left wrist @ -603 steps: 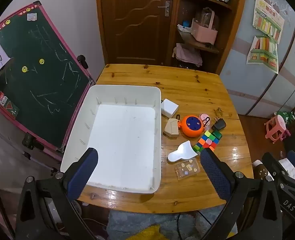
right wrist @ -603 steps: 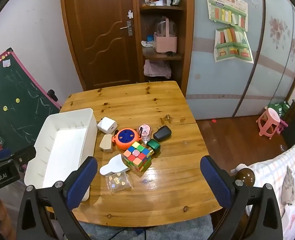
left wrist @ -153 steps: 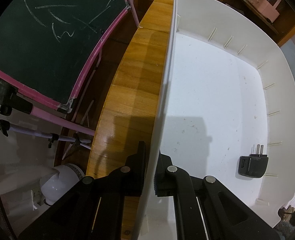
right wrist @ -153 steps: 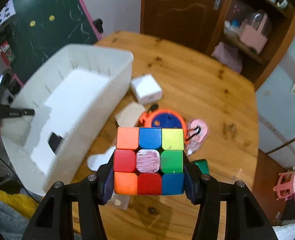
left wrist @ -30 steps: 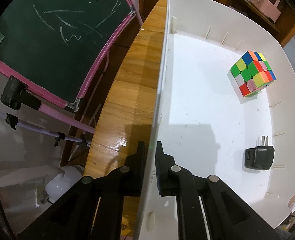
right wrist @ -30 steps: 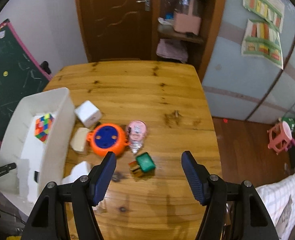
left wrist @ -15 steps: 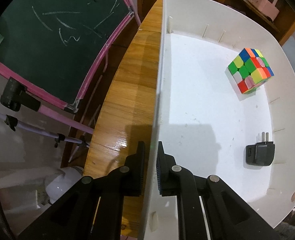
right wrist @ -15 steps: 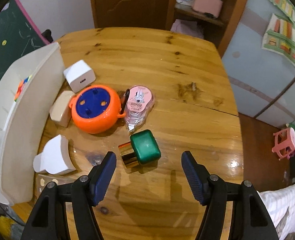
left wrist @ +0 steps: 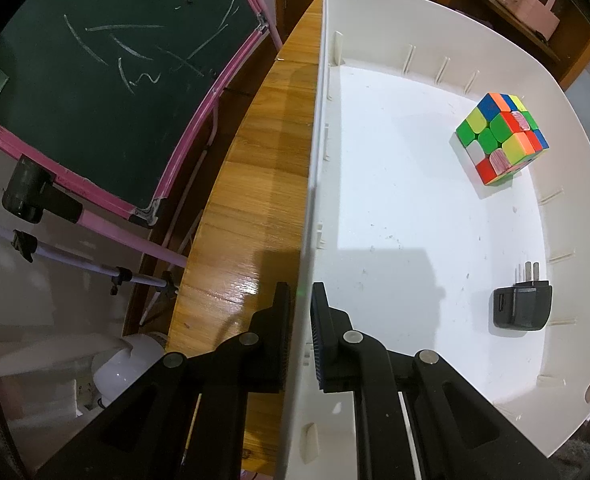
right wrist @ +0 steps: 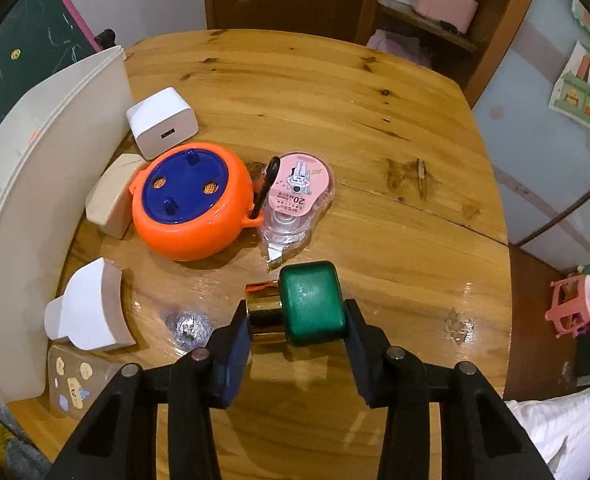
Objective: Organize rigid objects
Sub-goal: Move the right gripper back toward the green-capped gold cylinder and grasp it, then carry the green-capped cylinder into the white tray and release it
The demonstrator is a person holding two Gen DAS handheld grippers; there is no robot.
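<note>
**Kid:** Holding the bin like that, what is the left gripper point(left wrist: 300, 320) doing?

**Helper:** Its two fingers pinch the near wall of the white bin point(left wrist: 415, 20), one finger outside and one inside. I think it holds the bin so it cannot slide on the wooden table point(right wrist: 335, 92) when things drop in.

**Kid:** What is in the bin?

**Helper:** A puzzle cube point(left wrist: 501, 138) sits by the far right corner. A black plug point(left wrist: 522, 307) lies by the right wall, nearer to us. They are well apart, so there is lots of room left.

**Kid:** And the right gripper point(right wrist: 297, 330)?

**Helper:** Its fingers squeeze a green and gold block point(right wrist: 297, 304). One pad is on the gold end and one is on the green end. The block sits on the table near the front edge. I think this one goes into the bin next.

**Kid:** Why grab it by the ends?

**Helper:** The ends look flat, so the pads may get a good hold. The gold part looks shiny and smooth, so it might slip.

**Kid:** What else waits on the table?

**Helper:** An orange pot with a blue lid point(right wrist: 193, 208) and a pink correction tape point(right wrist: 293, 204) lie just behind the block. A white charger point(right wrist: 161, 122) and a tan block point(right wrist: 111, 196) sit close to the bin. A white scoop-shaped piece point(right wrist: 87, 308) and a clear sticker box point(right wrist: 75, 380) lie by the front left edge.

**Kid:** Is the job nearly done?

**Helper:** No. Most things are not in the bin yet.
</note>
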